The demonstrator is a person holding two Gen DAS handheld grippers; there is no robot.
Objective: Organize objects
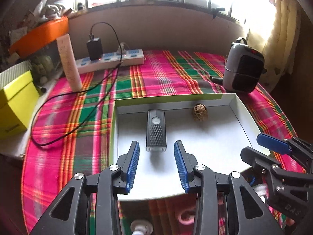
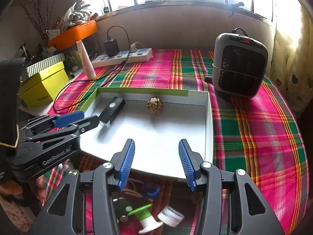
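A shallow white box (image 1: 215,137) with a green rim lies on the plaid cloth. Inside it lie a small black light (image 1: 156,131) and a brown walnut (image 1: 200,112). My left gripper (image 1: 156,143) hovers open over the box's near part. The light's near end sits just past its fingertips, untouched by the pads. In the right wrist view the same light (image 2: 112,110) lies at the box's (image 2: 166,121) left side, the walnut (image 2: 155,105) near the far wall. My right gripper (image 2: 156,141) stands open above the box's front, nothing between its fingers. Each gripper shows in the other's view: left gripper (image 2: 88,117), right gripper (image 1: 252,145).
A grey heater (image 2: 239,64) stands at the back right. A power strip (image 2: 125,56) with a black charger (image 2: 111,47) and cable lies at the back, beside a pink bottle (image 2: 86,60) and a yellow box (image 2: 44,84). Loose items, including a green-white spool (image 2: 145,218) and a white cap (image 2: 171,218), lie before the box.
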